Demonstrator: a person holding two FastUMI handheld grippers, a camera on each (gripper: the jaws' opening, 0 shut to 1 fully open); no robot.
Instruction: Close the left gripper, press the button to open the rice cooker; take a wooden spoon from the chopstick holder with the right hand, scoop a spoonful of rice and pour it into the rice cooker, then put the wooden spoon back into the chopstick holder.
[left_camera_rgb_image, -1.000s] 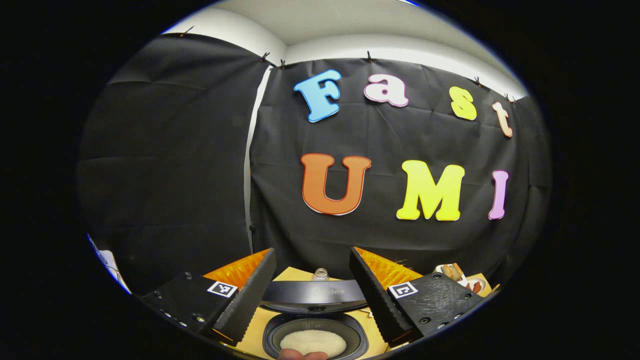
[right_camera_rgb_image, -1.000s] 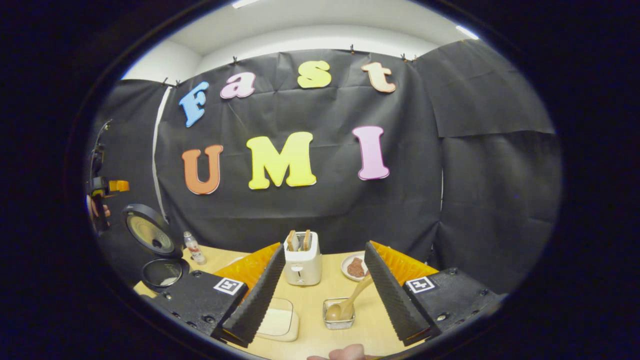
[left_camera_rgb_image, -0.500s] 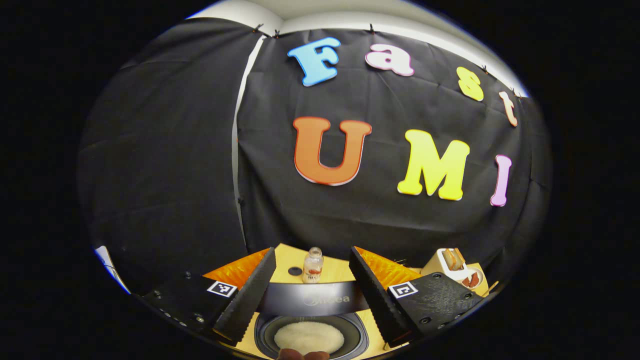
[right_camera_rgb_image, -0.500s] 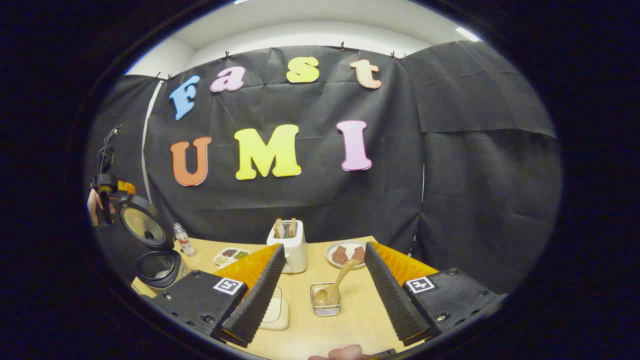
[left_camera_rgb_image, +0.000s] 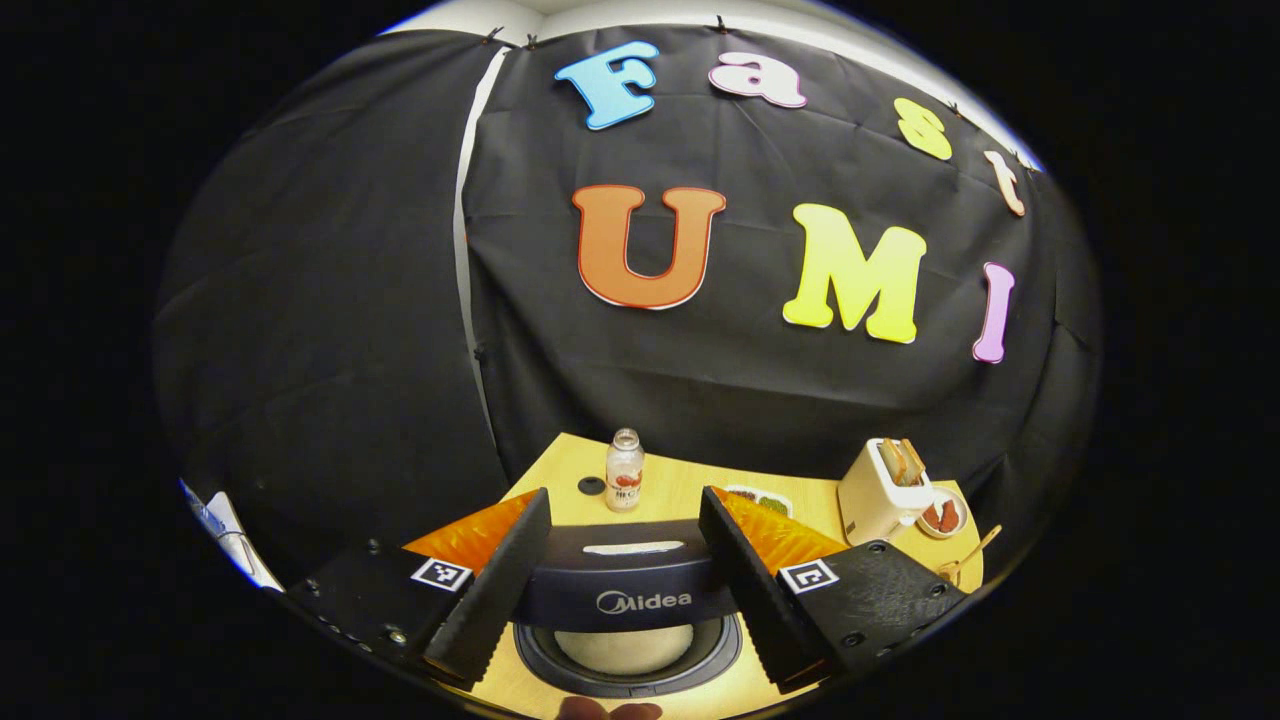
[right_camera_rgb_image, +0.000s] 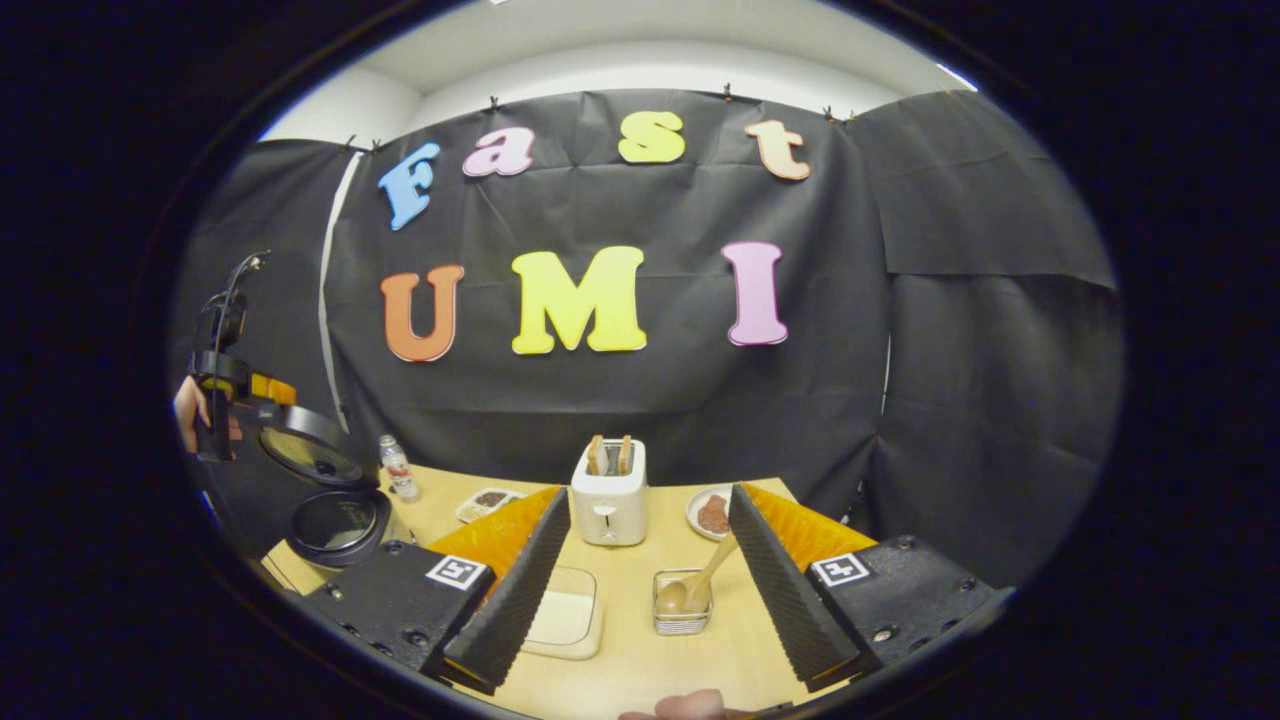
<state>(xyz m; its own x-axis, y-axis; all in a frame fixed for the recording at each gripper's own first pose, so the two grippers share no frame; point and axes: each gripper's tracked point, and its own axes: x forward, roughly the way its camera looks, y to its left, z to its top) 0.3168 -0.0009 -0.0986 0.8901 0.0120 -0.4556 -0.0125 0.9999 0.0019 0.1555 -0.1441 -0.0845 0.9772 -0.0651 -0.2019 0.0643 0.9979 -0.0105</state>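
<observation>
The rice cooker (right_camera_rgb_image: 335, 520) stands at the left end of the counter (right_camera_rgb_image: 640, 650), near its front edge. Its lid (right_camera_rgb_image: 310, 458) is raised and tilted over the pot. In the left gripper view the lid's dark edge (left_camera_rgb_image: 625, 585) lies across the space between the left hand-held gripper's (left_camera_rgb_image: 625, 575) fingers, and white rice (left_camera_rgb_image: 625, 650) shows in the pot beneath it. That hand-held gripper is spread open, its fingers apart on either side of the lid; whether they touch it I cannot tell. In the right gripper view the same hand-held gripper (right_camera_rgb_image: 225, 385) sits high at the left, at the lid's raised edge, with a hand (right_camera_rgb_image: 190, 410) behind it.

The wooden spoon (right_camera_rgb_image: 695, 585) rests in the chopstick holder (right_camera_rgb_image: 682, 605) — a small clear holder toward the counter's middle, near the front edge — with the bowl down and the handle leaning up to the right. The right hand-held gripper (right_camera_rgb_image: 645, 580) is open and holds nothing; the holder stands between its fingers, farther off.

A pale flat container (right_camera_rgb_image: 565, 620) lies just left of the holder. Behind them stands a white toaster (right_camera_rgb_image: 612, 495) with two slices in it, and a plate (right_camera_rgb_image: 710, 512) with brown food sits to its right near the back edge. A small bottle (right_camera_rgb_image: 398, 468) stands at the back — just right of the cooker — beside a small tray (right_camera_rgb_image: 487, 502).
</observation>
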